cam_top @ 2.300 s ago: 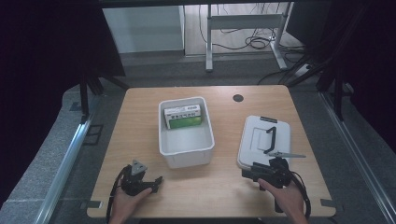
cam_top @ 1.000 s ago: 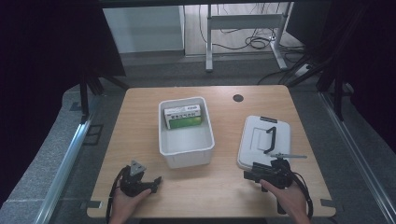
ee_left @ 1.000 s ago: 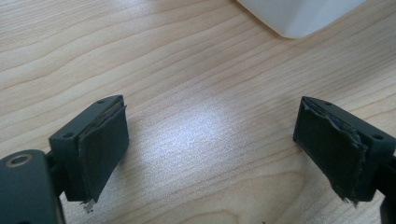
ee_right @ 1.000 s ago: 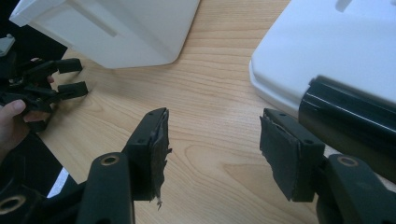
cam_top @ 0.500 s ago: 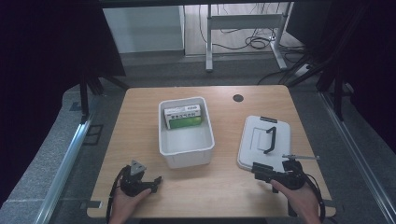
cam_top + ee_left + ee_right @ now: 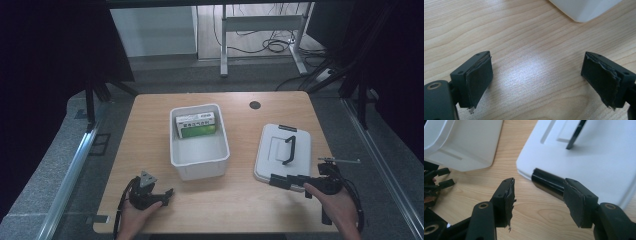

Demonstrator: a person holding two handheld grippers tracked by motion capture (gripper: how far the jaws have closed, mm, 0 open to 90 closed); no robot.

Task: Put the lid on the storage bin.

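A white lid (image 6: 300, 157) with a black handle (image 6: 289, 149) lies flat on the right of the table. My right gripper (image 6: 283, 181) is at its near edge, pointing left. In the right gripper view the right gripper (image 6: 540, 192) is open. The lid (image 6: 599, 162) has a black latch (image 6: 547, 182) just ahead of the right jaw, and nothing is gripped. A white bin (image 6: 199, 142) in the middle holds a green box (image 6: 196, 125). My left gripper (image 6: 167, 192) rests near the front left, and in its own view the left gripper (image 6: 540, 75) is open over bare wood.
The wooden table (image 6: 150, 125) has a small dark round hole (image 6: 255, 105) at the back. A corner of the bin (image 6: 584, 10) lies just ahead of the left gripper. The right gripper view also takes in the bin (image 6: 466, 142) and the other gripper (image 6: 436, 180).
My right hand has slid to the right along the lid's near edge, and its gripper has turned to point left. The left gripper has not moved.
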